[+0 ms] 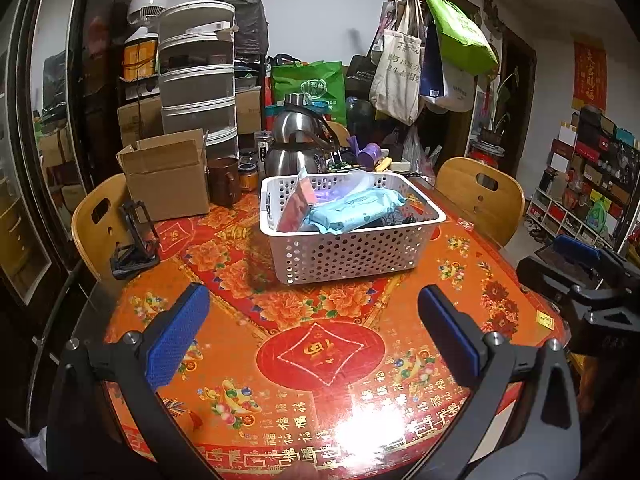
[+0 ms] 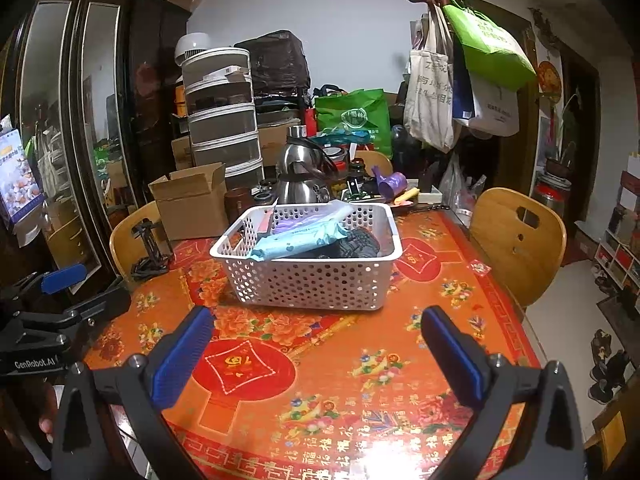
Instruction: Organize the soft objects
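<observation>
Festive tablecloth (image 1: 320, 352), "GenRobot.AI" hand-held gripper (image 2: 36, 362)

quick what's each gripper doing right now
Left gripper: open, holding nothing.
Right gripper: open, holding nothing.

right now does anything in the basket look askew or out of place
Mildly: the light blue wipes pack lies tilted across the white basket, one end poking over the rim. A flat packet stands on edge. Nothing spilled.
</observation>
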A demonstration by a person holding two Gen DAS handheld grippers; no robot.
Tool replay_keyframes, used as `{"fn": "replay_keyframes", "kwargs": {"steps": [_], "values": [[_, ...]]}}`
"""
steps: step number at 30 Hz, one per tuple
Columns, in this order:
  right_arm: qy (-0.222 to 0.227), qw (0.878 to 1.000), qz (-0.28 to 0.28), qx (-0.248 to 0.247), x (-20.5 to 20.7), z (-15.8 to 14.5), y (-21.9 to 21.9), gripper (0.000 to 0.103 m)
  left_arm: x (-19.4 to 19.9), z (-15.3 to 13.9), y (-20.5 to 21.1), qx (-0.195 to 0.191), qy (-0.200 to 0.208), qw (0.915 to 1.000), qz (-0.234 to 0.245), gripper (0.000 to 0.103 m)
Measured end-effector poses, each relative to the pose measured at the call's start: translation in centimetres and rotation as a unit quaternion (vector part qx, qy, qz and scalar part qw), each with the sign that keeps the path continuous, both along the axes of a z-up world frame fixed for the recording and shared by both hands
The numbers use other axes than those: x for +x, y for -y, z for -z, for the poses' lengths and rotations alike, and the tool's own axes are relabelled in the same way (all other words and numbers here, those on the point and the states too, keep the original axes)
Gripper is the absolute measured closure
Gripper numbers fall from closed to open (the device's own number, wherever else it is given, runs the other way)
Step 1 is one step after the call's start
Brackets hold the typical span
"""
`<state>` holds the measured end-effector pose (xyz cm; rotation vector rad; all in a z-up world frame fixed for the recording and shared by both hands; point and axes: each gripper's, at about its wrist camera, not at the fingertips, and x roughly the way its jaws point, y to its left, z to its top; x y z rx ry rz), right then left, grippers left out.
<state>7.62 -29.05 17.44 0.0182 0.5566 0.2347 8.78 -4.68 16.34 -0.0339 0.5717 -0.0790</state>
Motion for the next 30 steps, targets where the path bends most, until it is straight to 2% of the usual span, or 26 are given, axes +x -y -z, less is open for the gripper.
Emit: {"fn": "replay_keyframes", "kwargs": {"steps": [5,30], "values": [[-0.001,1.0,-0.005,-0.011,0.07,0.24,-0.42,0.0,0.3,0.24,-0.29,-0.001,-0.003,1.0,-0.002,0.0],[-0.007,1.0,-0.006,-0.003,0.09,0.31,-0.35,0.0,0.81,0.86,-0.22,-0.003,-0.01,0.9999,-0.001,0.0]]}}
